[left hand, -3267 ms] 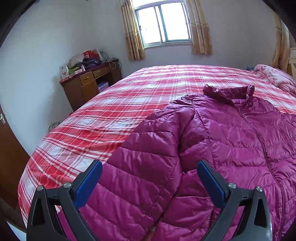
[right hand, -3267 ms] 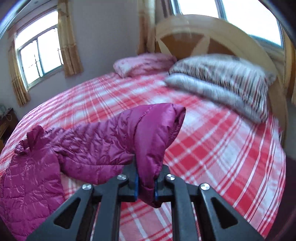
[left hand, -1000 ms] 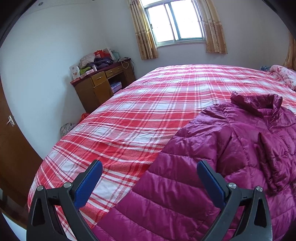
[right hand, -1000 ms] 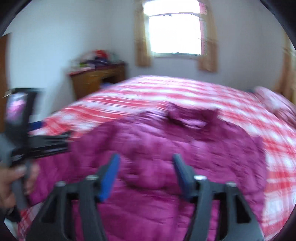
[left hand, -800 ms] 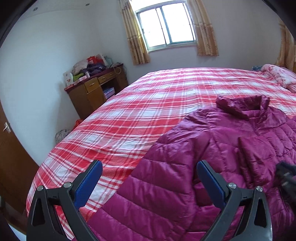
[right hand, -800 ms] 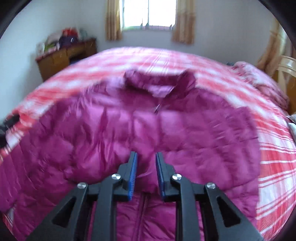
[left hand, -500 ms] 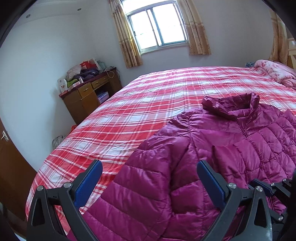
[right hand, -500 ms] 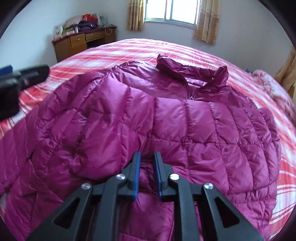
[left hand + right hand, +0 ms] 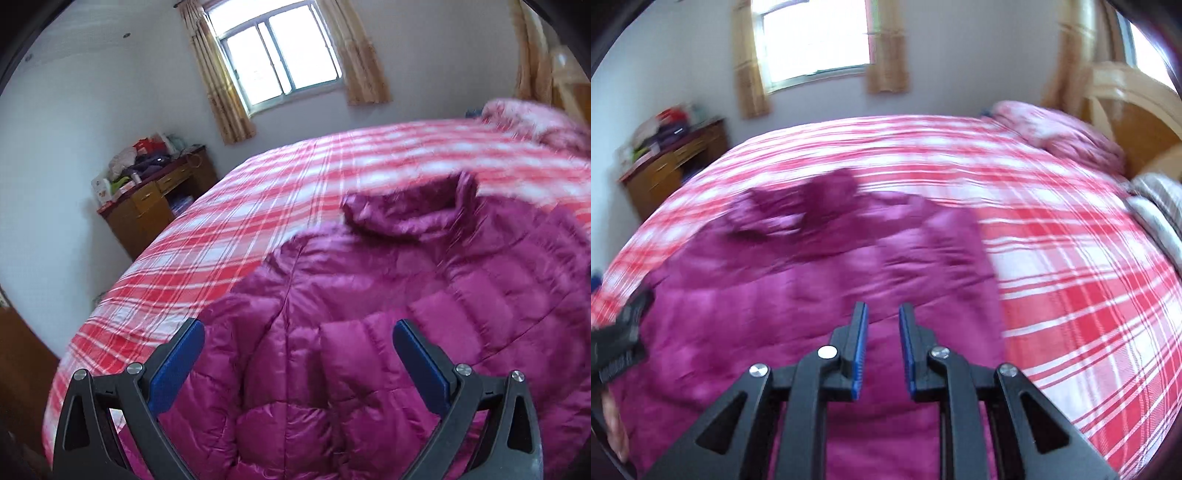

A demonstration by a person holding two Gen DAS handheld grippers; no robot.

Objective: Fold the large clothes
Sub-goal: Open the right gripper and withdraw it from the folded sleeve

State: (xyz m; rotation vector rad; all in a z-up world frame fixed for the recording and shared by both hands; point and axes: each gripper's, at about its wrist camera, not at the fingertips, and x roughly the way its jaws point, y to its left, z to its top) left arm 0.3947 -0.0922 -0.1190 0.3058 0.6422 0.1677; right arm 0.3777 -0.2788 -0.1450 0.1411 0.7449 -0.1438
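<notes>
A magenta quilted puffer jacket (image 9: 388,302) lies front up on the red plaid bed (image 9: 295,192), collar at the far end, one sleeve folded across its chest. My left gripper (image 9: 297,354) is wide open and empty just above the jacket's near left part. In the right wrist view the jacket (image 9: 798,288) is blurred. My right gripper (image 9: 882,325) hovers over its lower middle with the jaws nearly closed, a narrow gap between them and nothing held. The left gripper's body (image 9: 620,332) shows at that view's left edge.
A wooden desk (image 9: 155,206) piled with clutter stands by the left wall under a curtained window (image 9: 280,62). A pink quilt (image 9: 1060,133), striped pillows (image 9: 1160,214) and the wooden headboard (image 9: 1137,110) are at the bed's right end.
The right gripper let go of the sleeve it carried, now laid across the jacket's chest, and pulled back with its jaws slightly parted. The left gripper stayed open and moved in over the jacket.
</notes>
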